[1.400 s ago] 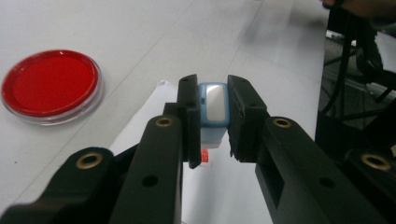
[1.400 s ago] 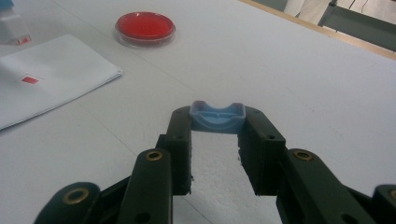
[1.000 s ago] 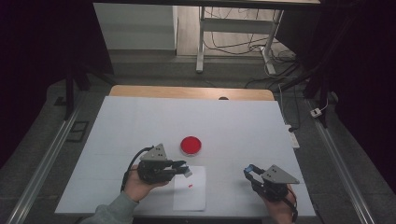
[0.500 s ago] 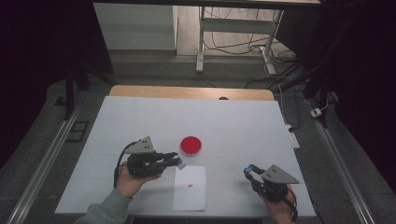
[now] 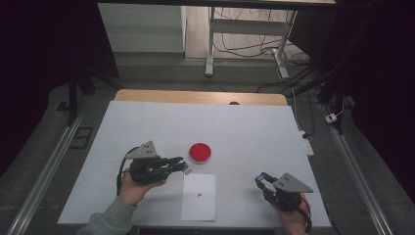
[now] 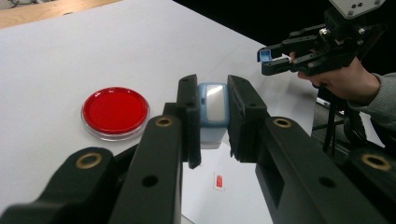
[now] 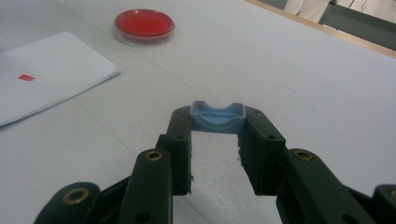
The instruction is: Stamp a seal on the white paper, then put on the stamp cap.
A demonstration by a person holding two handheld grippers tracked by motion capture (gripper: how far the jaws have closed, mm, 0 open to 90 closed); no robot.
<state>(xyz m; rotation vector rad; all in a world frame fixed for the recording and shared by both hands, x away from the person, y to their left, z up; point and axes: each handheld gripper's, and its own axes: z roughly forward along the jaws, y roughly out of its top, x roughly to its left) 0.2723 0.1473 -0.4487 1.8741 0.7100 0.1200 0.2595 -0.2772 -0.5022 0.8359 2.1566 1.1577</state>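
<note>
One round glossy red dish (image 5: 200, 152)

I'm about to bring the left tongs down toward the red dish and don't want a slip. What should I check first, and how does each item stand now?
1. Left tongs grip the blue-and-white stamp-like piece between both jaws: ok.
2. Piece sits straight in the jaws: ok in the left gripper view.
3. Red dish is flat on the table, nothing on top of it: ok.
4. Right tongs hold the small blue cap-like piece: ok.
5. Right tongs stand well off from the dish and the paper sheet: ok.
6. Whether the held piece's underside is clean or inked: cannot tell.
</note>
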